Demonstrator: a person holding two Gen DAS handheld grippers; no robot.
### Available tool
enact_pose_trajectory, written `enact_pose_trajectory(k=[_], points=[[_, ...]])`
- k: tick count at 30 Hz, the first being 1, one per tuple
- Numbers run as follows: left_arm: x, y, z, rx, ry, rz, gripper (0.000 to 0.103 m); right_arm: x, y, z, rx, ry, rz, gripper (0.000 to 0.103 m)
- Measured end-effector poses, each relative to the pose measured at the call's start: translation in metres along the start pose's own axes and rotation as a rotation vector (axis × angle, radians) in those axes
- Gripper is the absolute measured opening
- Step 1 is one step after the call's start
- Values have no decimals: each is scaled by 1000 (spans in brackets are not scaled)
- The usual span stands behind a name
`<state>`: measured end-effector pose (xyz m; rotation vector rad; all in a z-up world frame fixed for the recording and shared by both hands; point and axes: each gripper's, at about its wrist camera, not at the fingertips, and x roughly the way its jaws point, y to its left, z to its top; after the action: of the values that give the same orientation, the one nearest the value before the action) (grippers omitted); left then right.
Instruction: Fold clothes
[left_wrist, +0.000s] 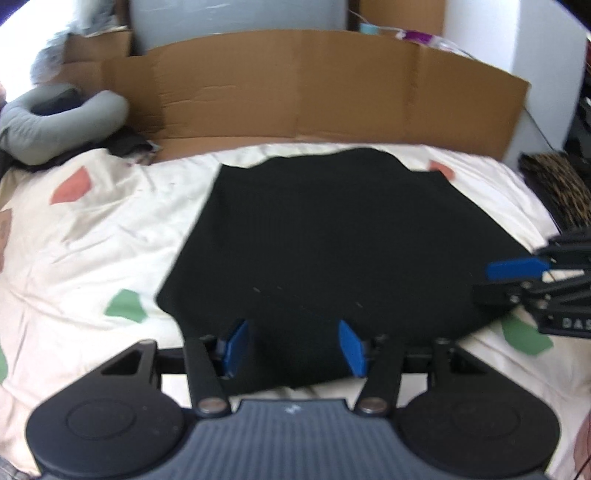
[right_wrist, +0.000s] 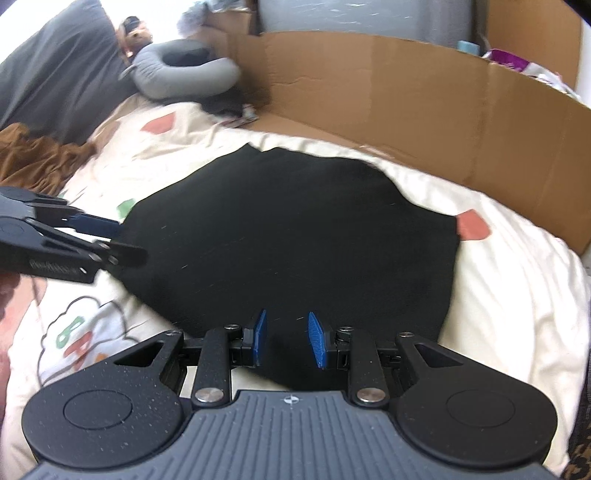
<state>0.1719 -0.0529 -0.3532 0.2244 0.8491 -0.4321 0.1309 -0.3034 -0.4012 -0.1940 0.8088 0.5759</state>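
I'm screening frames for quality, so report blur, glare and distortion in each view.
Left wrist: soft motion blur throughout, the black garment shows almost no texture, window glare blows out the upper left, fisheye bows the cardboard. Right wrist: sharper on the right gripper, blurred toward the edges, glare near the grey pillow.

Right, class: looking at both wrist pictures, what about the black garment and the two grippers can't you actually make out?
- Black garment: its type and folds, in both views; motion blur and flat black hide the detail.
- Its near hem: both views; each gripper's body covers it.
- Left gripper and right gripper: whether the blue fingers touch the cloth; black on black.
- Cream patterned bedsheet: cut off by the picture edges.
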Motion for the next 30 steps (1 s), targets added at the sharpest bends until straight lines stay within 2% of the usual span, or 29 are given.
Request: enact_pose_trajectory(k=[8, 12, 17, 19, 24, 30], points=[[16, -19, -8, 43, 15, -40, 55, 13, 18, -6, -58, 26, 26, 32], [33, -21, -8, 57, 56, -37, 55, 24, 17, -10, -84, 54, 0, 30], [42, -17, -10, 68, 54, -44, 57, 30, 5, -15, -90, 71, -33, 28], [43, -17, -11, 76, 48, -48, 58, 28, -1, -18, -105, 66, -36, 27], [42, -14, -11, 75, 44, -52, 58, 18, -12, -19, -120, 57, -68, 17], [32, -5, -3, 26, 49, -27, 53, -5, -15, -20, -104, 32, -117, 20]])
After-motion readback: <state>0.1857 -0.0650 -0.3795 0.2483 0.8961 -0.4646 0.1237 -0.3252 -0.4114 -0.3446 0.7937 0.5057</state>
